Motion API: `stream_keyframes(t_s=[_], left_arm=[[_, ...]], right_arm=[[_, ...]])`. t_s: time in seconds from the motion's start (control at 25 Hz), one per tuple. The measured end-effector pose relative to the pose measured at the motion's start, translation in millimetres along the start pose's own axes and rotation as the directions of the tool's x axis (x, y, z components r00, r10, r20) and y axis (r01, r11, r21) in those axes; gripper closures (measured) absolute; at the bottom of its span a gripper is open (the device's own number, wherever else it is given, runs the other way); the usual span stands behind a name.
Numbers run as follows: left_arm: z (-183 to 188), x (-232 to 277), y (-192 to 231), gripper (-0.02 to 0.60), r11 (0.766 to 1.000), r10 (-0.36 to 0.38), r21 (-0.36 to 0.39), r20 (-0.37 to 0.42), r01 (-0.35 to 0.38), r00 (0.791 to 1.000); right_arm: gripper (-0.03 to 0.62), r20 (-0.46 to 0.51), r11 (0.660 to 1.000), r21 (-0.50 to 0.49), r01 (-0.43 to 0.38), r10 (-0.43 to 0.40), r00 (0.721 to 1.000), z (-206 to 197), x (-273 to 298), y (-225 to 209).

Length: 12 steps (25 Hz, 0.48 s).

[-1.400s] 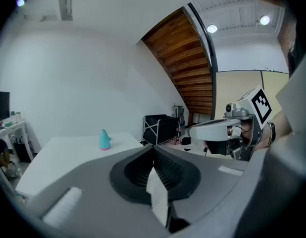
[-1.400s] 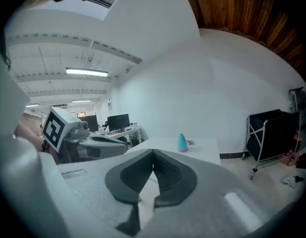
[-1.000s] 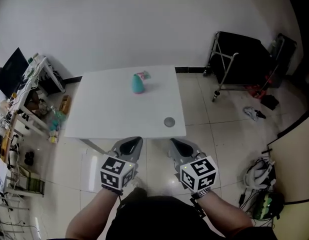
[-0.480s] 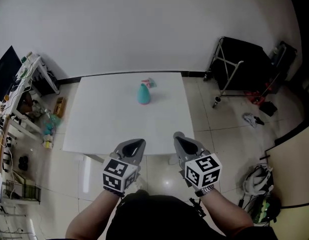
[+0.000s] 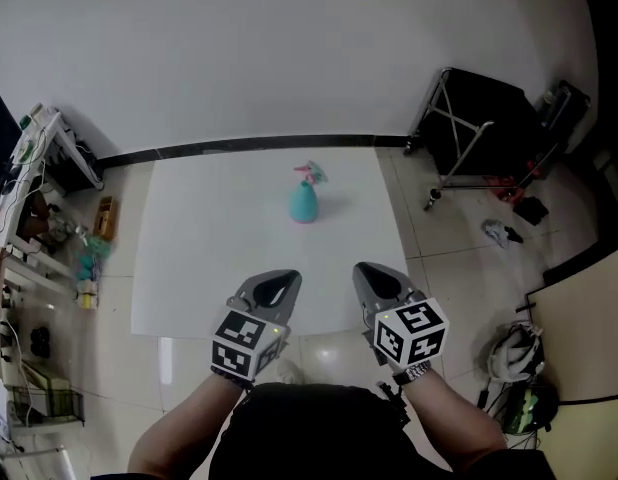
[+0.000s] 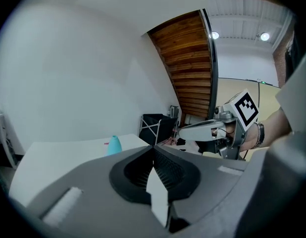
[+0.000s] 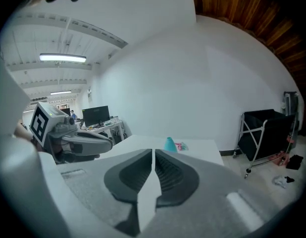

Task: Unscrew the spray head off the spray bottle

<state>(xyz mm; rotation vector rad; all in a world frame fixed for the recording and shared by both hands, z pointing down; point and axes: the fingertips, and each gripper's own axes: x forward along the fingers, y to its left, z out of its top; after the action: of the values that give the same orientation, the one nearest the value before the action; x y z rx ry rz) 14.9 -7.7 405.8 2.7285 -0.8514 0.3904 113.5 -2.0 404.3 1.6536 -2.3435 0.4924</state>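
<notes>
You are at the reaching step: the spray bottle (image 5: 305, 203) is standing at upper middle of the white desk (image 5: 204, 258), its pink spray head (image 5: 311, 173) seemingly on, well apart from both grippers at the lower frame. The left gripper (image 5: 279, 278) is keeping its jaws closed and empty. The right gripper (image 5: 372, 272) has just been easing its jaws a hair apart, with nothing between them. Next you are likely needing wide jaws, one pair for the body and one for the head. Tiled floor (image 5: 449, 248) is surrounding the desk, with a black cart (image 5: 479, 108) at upper right and cluttered shelves (image 5: 34, 203) at left.

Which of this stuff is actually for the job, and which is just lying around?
For the job: teal spray bottle, its pink spray head, white table under it.
Just lying about: black cart, cluttered shelves.
</notes>
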Motion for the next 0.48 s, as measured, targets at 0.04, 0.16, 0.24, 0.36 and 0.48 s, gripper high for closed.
stream_keyframes(t_s=[0.04, 0.16, 0.24, 0.36, 0.48], left_arm=[[1, 1, 5, 0.566, 1.0, -0.006, -0.003, -0.001, 0.006, 1.0], [4, 1, 18, 0.565, 1.0, -0.02, -0.019, 0.001, 0.02, 1.0], [5, 3, 25, 0.565, 1.0, -0.024, -0.019, 0.003, 0.024, 1.0], [5, 9, 34, 0.565, 1.0, -0.019, -0.008, 0.008, 0.019, 1.0], [5, 14, 40, 0.565, 1.0, -0.014, -0.007, 0.005, 0.014, 1.0]], right_arm=[[0.586, -0.004, 1.0, -0.002, 0.005, -0.005, 1.0, 1, 6, 2], [0.585, -0.017, 1.0, -0.013, 0.018, -0.018, 1.0, 4, 20, 6], [0.585, -0.028, 0.999, -0.021, 0.025, -0.025, 0.999, 5, 28, 5], [0.582, -0.042, 0.999, -0.032, 0.031, -0.032, 0.999, 8, 38, -2], [0.577, -0.061, 0.998, -0.047, 0.03, -0.033, 0.998, 9, 49, -12]])
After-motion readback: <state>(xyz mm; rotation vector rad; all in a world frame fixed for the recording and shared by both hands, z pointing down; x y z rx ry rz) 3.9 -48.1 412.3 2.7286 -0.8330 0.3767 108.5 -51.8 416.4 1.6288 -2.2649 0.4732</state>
